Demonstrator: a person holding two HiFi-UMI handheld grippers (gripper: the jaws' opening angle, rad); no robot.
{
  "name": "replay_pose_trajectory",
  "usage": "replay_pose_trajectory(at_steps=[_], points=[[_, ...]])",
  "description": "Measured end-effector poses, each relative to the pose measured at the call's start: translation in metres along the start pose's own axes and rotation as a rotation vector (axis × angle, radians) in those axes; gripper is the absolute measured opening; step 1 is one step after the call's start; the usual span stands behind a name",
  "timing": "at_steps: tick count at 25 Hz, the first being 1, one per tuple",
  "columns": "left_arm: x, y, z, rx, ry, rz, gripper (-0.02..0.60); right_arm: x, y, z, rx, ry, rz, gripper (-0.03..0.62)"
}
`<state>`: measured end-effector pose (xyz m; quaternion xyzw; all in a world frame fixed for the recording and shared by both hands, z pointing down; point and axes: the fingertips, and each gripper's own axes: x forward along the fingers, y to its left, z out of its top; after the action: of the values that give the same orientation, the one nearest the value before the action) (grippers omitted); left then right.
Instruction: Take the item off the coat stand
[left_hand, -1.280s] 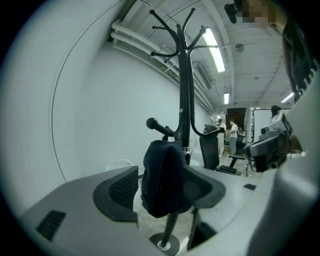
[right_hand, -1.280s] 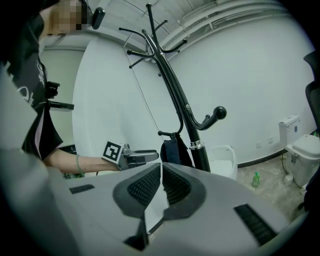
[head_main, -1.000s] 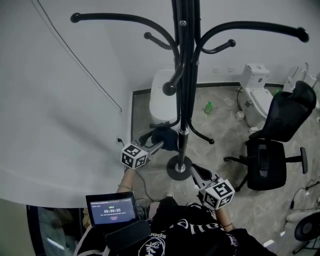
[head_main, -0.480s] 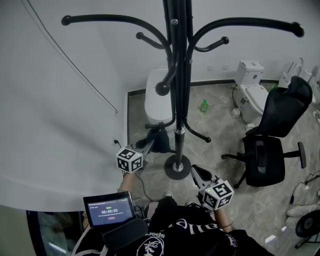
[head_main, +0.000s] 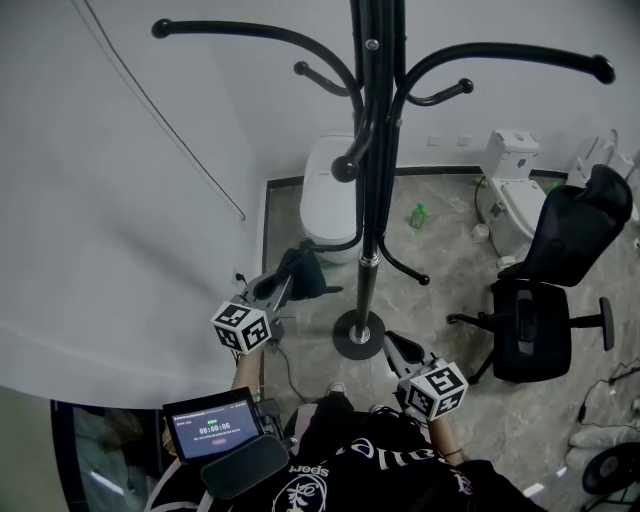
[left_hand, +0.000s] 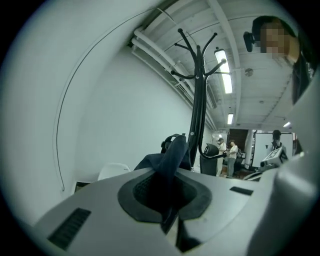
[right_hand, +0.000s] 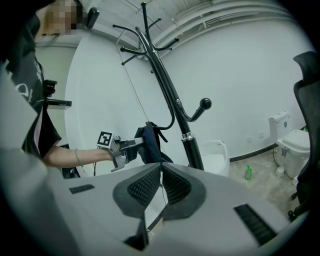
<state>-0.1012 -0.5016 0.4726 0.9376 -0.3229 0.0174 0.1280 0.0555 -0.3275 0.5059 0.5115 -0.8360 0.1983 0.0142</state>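
A black coat stand (head_main: 375, 150) rises in front of me, seen too in the left gripper view (left_hand: 199, 100) and the right gripper view (right_hand: 170, 95). A dark blue cloth item (head_main: 300, 272) hangs just left of the pole, beside the low hook. My left gripper (head_main: 275, 290) is shut on it; the fabric (left_hand: 172, 152) stands up between its pads (left_hand: 167, 200). From the right, the item (right_hand: 147, 142) shows clamped in the left gripper (right_hand: 132, 145). Whether its strap still touches the hook is unclear. My right gripper (head_main: 395, 345) is low by the stand's base, shut and empty (right_hand: 160, 187).
The stand's round base (head_main: 360, 333) sits on the stone floor. A black office chair (head_main: 545, 290) stands to the right, a white toilet (head_main: 510, 195) behind it, a white seat (head_main: 325, 195) behind the pole, a green bottle (head_main: 417, 214) on the floor. A white wall curves along the left.
The left gripper's jaws, open beside the dark item a second ago, have closed on it. Gripper and item have drawn left and back, away from the pole. The right gripper has stayed put.
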Motion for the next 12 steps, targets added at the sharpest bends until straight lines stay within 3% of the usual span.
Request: replay_pose_trajectory(at_steps=[7,12], points=[[-0.037,-0.002,-0.021,-0.088,-0.017,0.12,0.015,-0.005,0.007,-0.004,-0.012,0.023,0.057,0.021],[-0.06,-0.027,-0.047,-0.096,0.02,0.162,0.015,-0.014,0.012,-0.008,-0.021,0.041,0.106,0.022]])
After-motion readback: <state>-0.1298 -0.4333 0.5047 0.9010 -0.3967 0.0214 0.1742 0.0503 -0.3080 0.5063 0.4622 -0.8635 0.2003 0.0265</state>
